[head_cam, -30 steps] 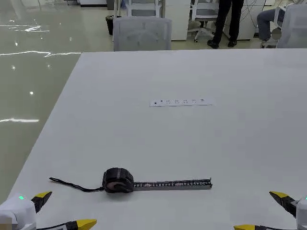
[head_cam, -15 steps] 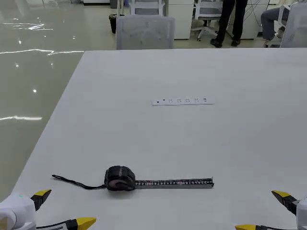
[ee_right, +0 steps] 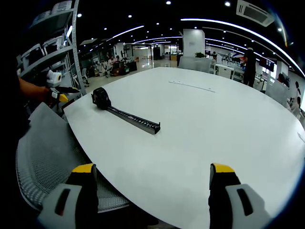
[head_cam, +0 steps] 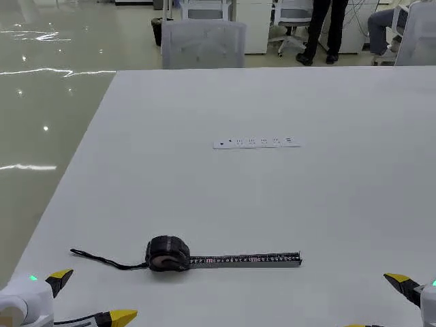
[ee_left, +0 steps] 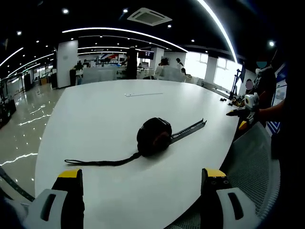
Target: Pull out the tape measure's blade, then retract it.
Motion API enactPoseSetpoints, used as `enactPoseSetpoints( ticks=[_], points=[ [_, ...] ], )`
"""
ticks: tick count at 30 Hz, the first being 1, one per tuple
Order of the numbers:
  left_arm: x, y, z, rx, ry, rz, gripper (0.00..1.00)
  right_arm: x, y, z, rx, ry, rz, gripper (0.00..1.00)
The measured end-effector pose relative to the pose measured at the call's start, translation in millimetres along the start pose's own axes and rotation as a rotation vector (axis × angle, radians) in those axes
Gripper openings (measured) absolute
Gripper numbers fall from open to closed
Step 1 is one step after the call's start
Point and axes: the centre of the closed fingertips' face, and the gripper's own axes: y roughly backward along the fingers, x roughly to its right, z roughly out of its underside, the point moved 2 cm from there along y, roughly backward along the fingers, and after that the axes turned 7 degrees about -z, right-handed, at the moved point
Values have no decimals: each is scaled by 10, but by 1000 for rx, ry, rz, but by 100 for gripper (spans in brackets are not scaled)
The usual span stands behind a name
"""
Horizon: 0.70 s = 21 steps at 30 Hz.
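Observation:
A black tape measure [head_cam: 167,254] lies on the white table [head_cam: 272,197] near its front edge. Its blade [head_cam: 245,259] sticks out to the right, flat on the table, and a black wrist strap [head_cam: 102,259] trails to the left. The case [ee_left: 154,136] sits ahead of my left gripper [ee_left: 143,174], which is open and well short of it. In the right gripper view the blade [ee_right: 133,119] and case [ee_right: 99,97] lie far ahead on the left; my right gripper [ee_right: 151,172] is open and holds nothing. Yellow fingertips [head_cam: 121,316] show low in the head view.
A white power strip [head_cam: 256,143] lies at the table's middle. A grey mesh chair [ee_right: 47,157] stands at the near edge, another chair [head_cam: 203,45] at the far edge. People stand beyond the far side. Shiny floor lies to the left.
Only the head camera has shifted a little. The tape measure and both grippers stay where they were.

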Motion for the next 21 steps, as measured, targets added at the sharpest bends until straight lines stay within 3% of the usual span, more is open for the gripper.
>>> enactPoseSetpoints(
  ticks=[3,11,21],
  points=[
    [-67,-21,23,0,0,-4,100,9,10,2,-1,-1,-2,100],
    [-107,-63,61,-10,1,7,100,24,42,19,-16,5,-7,99],
    [-55,-119,99,-18,1,20,100,47,33,30,-34,8,-15,99]
  ],
)
